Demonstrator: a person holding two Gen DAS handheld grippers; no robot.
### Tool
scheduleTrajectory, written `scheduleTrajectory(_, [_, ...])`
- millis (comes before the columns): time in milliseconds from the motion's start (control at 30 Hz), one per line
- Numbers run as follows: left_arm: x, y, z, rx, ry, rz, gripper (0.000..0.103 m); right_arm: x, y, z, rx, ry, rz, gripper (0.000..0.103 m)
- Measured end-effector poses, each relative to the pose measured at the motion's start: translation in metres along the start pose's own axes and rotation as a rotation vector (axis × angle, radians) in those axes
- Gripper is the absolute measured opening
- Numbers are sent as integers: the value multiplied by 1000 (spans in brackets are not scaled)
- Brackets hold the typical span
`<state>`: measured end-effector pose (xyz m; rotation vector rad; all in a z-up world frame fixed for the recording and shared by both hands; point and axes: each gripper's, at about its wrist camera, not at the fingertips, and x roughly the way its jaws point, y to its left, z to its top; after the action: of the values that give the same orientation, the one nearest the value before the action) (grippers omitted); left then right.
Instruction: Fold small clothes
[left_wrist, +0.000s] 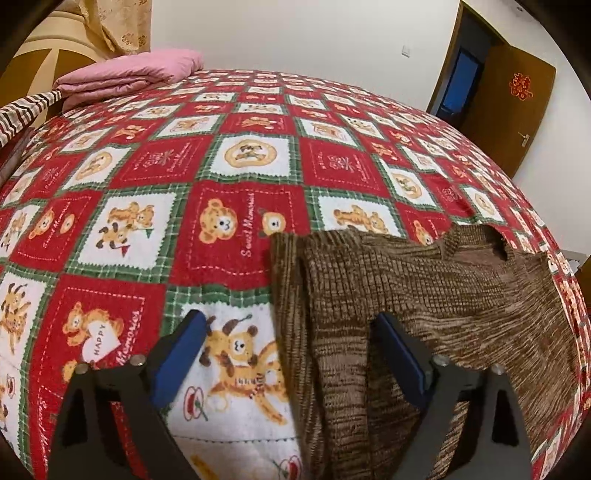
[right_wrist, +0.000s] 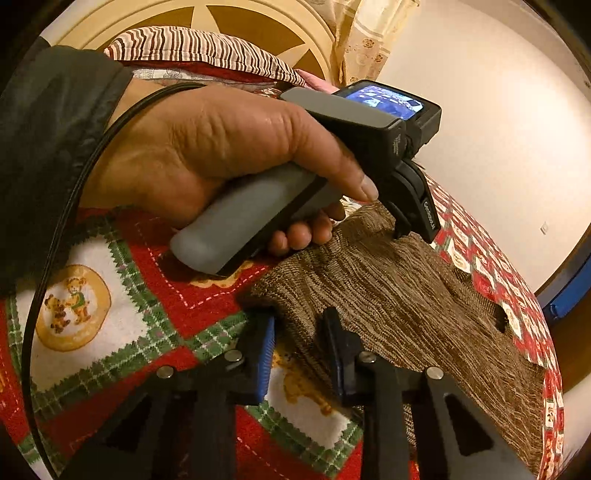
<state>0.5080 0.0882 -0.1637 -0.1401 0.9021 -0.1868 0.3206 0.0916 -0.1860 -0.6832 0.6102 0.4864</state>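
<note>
Brown sweater on the bear quilt

The brown knit sweater (left_wrist: 424, 295) lies flat on a red quilt (left_wrist: 155, 206) printed "Sweet Memories" and "HAPPY". Left gripper (left_wrist: 291, 332) gapes wide over its edge, gripping nothing. Right gripper (right_wrist: 299, 325) straddles the sweater's corner, pads not pressing

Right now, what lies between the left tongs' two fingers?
In the left wrist view, the left tongs stand open over the brown sweater's folded edge and bear-print bedspread.

Dark sleeve (right_wrist: 44, 147), grey-handled black hand-held gripper (right_wrist: 400, 230), blue pads (left_wrist: 181, 354), black cable (right_wrist: 66, 206).
</note>
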Motion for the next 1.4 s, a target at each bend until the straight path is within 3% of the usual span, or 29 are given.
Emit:
scheduleTrajectory(67, [0, 1, 0, -5, -4, -24, 78, 1, -1, 0, 2, 0, 7, 22])
scheduleTrajectory(133, [-1, 3, 0, -13, 0, -95, 39, 0, -1, 0, 3, -1, 14, 17])
scheduleTrajectory(167, [-2, 4, 0, -23, 3, -131, 30, 0, -3, 0, 4, -3, 20, 13])
scheduleTrajectory(200, [-4, 5, 0, -36, 4, -155, 11, -1, -5, -1, 11, -7, 24, 10])
scheduleTrajectory(433, [-26, 5, 10, -96, 12, -175, 9, -31, -42, -4, 185, -74, 127, 6])
scheduleTrajectory(667, [-55, -18, 25, -85, -19, -188, 8, -67, -78, -24, 326, -136, 151, 4])
scheduleTrajectory(1033, [-85, -107, 53, -3, -69, -254, 8, -99, -144, -74, 577, -184, 155, 4])
scheduleTrajectory(1400, [-87, -190, 62, 114, -64, -305, 8, -136, -200, -129, 771, -234, 120, 4])
